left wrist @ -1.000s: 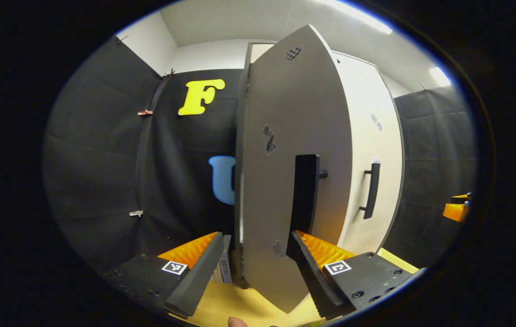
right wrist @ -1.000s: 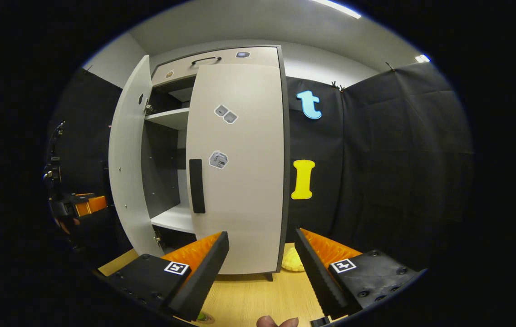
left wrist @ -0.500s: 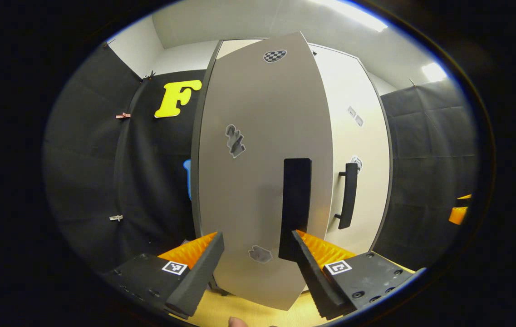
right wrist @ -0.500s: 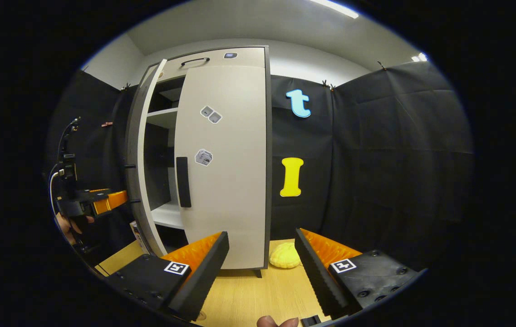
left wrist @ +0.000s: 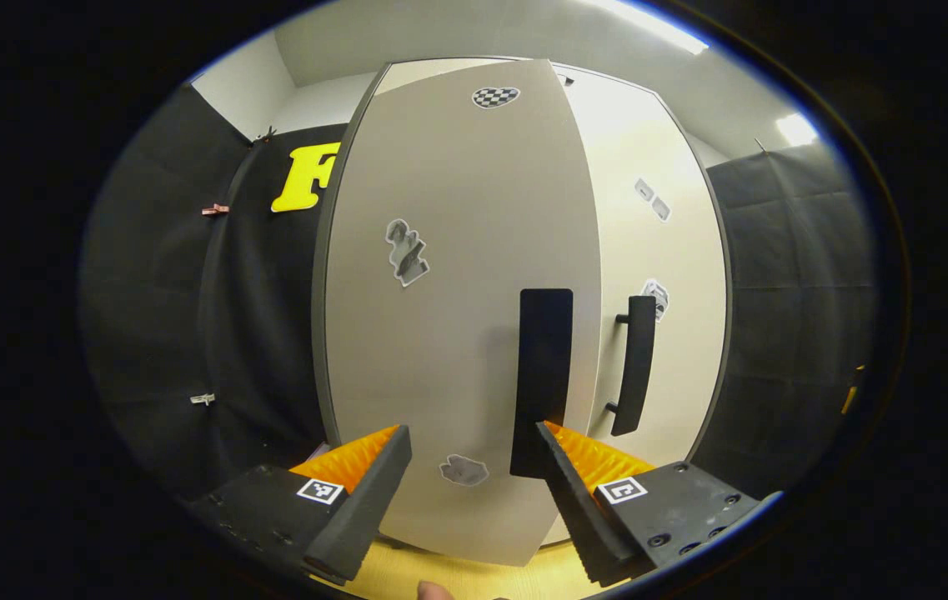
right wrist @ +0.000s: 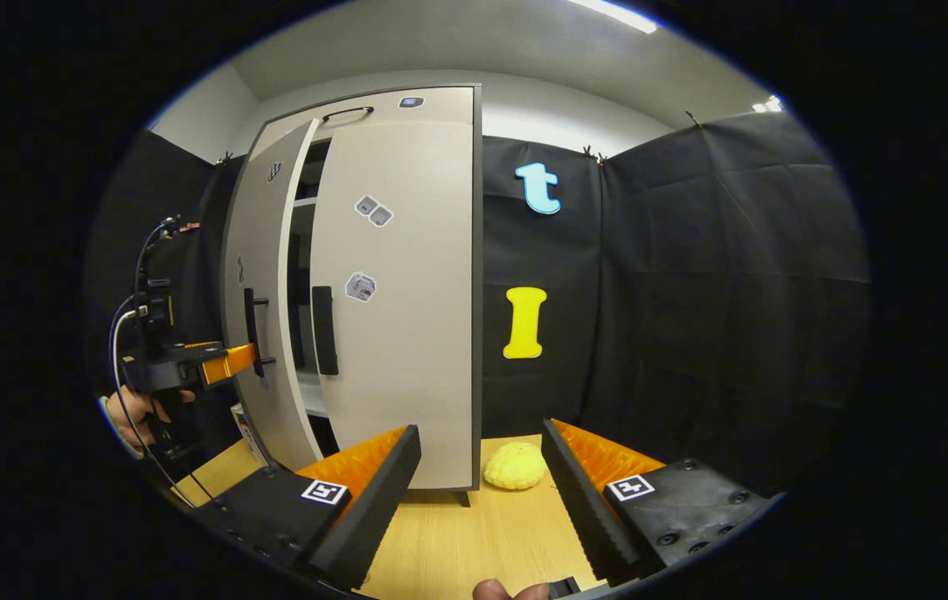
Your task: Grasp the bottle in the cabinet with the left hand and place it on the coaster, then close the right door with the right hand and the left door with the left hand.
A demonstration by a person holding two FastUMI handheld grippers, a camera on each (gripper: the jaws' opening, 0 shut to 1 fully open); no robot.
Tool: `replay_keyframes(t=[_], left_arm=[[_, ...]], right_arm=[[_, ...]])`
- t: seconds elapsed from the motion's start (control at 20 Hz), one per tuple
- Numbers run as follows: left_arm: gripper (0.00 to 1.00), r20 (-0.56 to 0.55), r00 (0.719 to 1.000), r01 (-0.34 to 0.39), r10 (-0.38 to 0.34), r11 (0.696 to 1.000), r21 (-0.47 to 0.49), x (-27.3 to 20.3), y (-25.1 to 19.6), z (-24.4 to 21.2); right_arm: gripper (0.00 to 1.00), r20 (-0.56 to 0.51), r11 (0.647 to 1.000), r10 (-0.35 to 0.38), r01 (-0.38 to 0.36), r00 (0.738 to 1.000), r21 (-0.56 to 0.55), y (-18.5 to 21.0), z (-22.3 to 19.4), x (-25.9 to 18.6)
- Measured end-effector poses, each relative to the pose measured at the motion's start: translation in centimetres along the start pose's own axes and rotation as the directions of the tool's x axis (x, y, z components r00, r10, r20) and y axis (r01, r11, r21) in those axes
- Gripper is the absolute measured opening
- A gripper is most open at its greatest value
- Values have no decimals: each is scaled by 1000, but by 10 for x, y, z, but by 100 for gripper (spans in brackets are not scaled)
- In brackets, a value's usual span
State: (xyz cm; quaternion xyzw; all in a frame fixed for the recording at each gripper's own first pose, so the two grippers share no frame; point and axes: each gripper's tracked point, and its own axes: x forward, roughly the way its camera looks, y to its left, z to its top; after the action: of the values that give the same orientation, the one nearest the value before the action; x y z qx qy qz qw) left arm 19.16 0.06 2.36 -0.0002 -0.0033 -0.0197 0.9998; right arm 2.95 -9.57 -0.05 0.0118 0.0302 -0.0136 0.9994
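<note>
Two cabinet doors (left wrist: 457, 317), stickers (left wrist: 405, 251) unreadable

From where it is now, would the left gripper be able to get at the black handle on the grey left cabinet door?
Probably yes. The left gripper is open and faces the grey left cabinet door, with its black handle just ahead by one finger; nothing lies between.

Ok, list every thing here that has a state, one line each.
Left door: ajar, nearly closed, a gap to the right door remains.
Right door: closed.
Left gripper: jaws open, holding nothing, close to the left door.
Right gripper: jaws open, holding nothing, back from the cabinet.
Yellow object: resting on the table beside the cabinet.
</note>
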Motion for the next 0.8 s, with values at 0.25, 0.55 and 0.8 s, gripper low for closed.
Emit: replay_keyframes(t=[0.25,0.55,0.8], left_arm=[[95,-4,1000,0,0,1000,27,16,-4,0],[95,17,1000,4,-4,1000,22,-11,1,8],[95,-25,1000,4,-4,1000,15,-56,7,1]], right_arm=[[97,-6,1000,13,-13,1000,2,4,-1,1],[97,-20,999,54,-54,998,7,21,-2,2],[97,-15,996,86,-85,996,9,39,3,-1]])
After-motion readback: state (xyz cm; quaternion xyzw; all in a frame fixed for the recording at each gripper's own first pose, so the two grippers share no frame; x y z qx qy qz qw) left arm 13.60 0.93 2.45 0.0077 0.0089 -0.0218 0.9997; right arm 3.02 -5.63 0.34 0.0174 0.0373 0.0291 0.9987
